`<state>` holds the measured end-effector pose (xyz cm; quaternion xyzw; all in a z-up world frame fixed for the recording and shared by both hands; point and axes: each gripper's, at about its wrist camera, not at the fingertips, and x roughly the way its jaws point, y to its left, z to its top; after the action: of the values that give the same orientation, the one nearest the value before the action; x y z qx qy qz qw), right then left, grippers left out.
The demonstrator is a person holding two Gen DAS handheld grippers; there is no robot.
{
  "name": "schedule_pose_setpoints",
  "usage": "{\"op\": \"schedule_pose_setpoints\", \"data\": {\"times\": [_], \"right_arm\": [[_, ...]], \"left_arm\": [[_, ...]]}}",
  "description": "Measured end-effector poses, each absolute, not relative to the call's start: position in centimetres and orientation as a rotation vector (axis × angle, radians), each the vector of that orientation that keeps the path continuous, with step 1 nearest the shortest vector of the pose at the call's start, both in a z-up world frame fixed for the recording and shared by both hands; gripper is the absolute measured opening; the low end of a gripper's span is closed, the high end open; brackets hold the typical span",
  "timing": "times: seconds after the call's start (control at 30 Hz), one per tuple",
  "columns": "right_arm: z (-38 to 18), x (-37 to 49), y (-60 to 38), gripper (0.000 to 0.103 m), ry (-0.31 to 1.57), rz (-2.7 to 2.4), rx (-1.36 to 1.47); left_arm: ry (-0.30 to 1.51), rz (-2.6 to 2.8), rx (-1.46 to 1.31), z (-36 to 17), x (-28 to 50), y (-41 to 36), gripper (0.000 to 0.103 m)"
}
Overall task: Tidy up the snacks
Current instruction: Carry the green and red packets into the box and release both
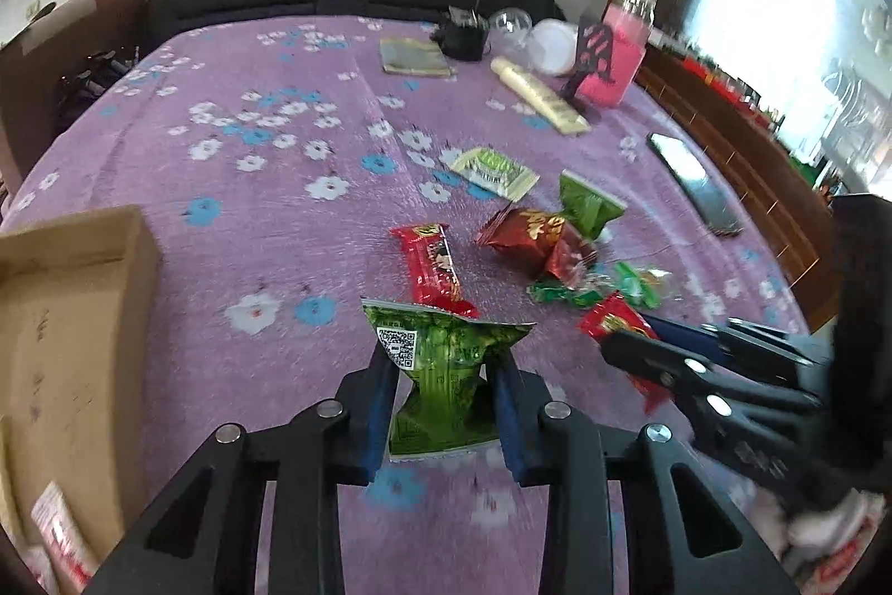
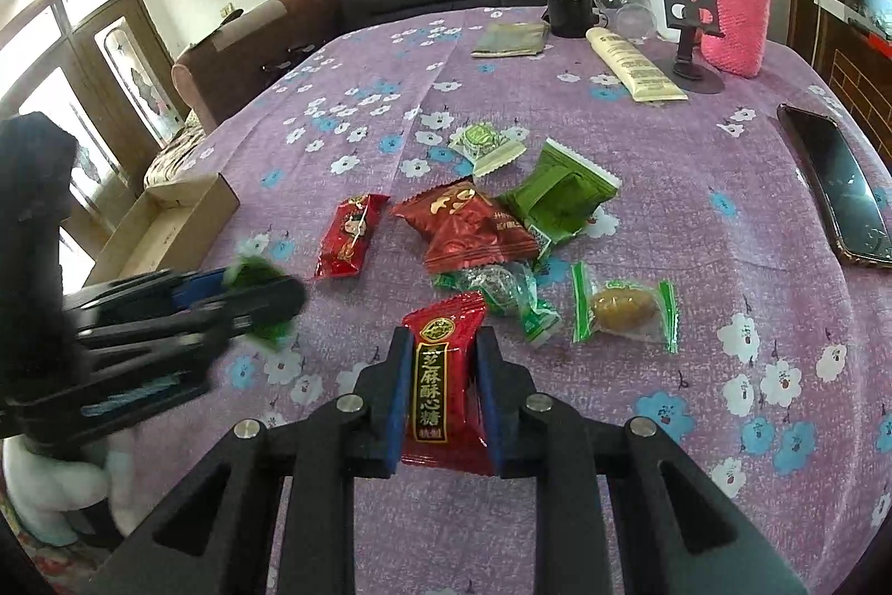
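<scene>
My left gripper (image 1: 443, 372), clamped on the green packet (image 1: 440, 366), sits nearer the cardboard box (image 1: 72, 316), just left; my right gripper (image 2: 440, 372) grips the red candy (image 2: 446, 372).

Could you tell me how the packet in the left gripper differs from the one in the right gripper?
The left gripper holds a green packet, crumpled, with a QR code. The right gripper holds a red packet, smoother, with a black label strip. Both are clamped between blue pads above the purple cloth.
</scene>
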<state>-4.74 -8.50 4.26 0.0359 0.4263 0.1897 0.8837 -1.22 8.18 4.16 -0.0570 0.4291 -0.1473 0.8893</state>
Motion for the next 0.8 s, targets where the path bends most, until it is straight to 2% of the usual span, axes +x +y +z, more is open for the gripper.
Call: {"op": "schedule_pose_setpoints", "data": {"times": [0.3, 0.43, 0.63, 0.8], "right_arm": [[4.9, -5.6, -7.9, 0.021, 0.865, 0.422, 0.127], [7.7, -6.3, -6.3, 0.021, 0.84, 0.476, 0.199], [13.3, -6.7, 1.1, 0.021, 0.81, 0.628, 0.182], [13.5, -5.8, 9.0, 0.022, 0.865, 0.717, 0.147]], "left_arm": [[0.773, -0.293, -0.273, 9.5, -7.4, 16.6, 0.033], [0.731, -0.196, -0.251, 11.5, -9.2, 21.7, 0.033], [0.721, -0.056, -0.226, 12.5, -8.6, 28.0, 0.034], [0.764, 0.006, -0.199, 10.9, -6.2, 31.1, 0.034]]}}
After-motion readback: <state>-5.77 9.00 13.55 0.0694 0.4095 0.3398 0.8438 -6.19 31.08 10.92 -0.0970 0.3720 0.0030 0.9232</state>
